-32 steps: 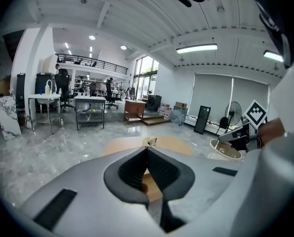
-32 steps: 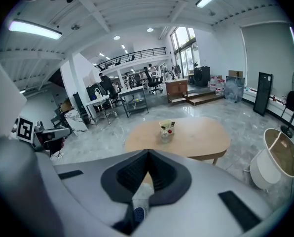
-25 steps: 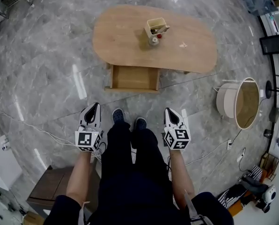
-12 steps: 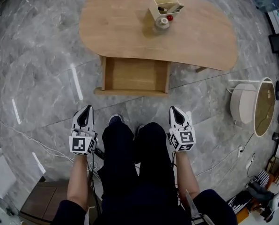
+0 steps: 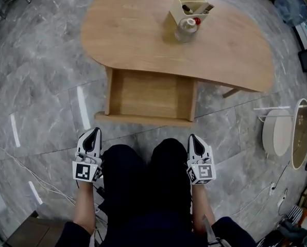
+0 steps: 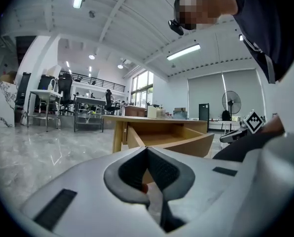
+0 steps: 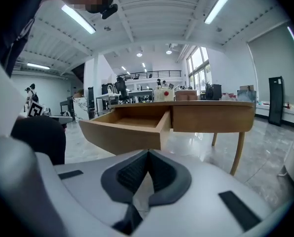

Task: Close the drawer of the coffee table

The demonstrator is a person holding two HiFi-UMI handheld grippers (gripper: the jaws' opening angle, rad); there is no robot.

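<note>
A light wooden coffee table [image 5: 143,32] stands ahead, with its drawer [image 5: 150,94] pulled out toward me and empty. The drawer front [image 5: 143,119] faces my knees. My left gripper [image 5: 93,134] hangs low beside my left leg, jaws shut and holding nothing, short of the drawer's left corner. My right gripper [image 5: 194,138] is held likewise beside my right leg, shut and empty, just short of the drawer's right corner. The open drawer [image 6: 171,137] fills the middle of the left gripper view, and the drawer [image 7: 132,125] shows left of centre in the right gripper view.
A cream holder [image 5: 191,6] with small items and a glass jar [image 5: 186,31] sit on the tabletop. A round white side table [image 5: 290,133] stands at the right. Cables [image 5: 24,171] run over the grey marble floor at the left.
I have walked closer to the table: it and the open drawer have grown and moved down in the head view. Both grippers stay shut at my sides.
</note>
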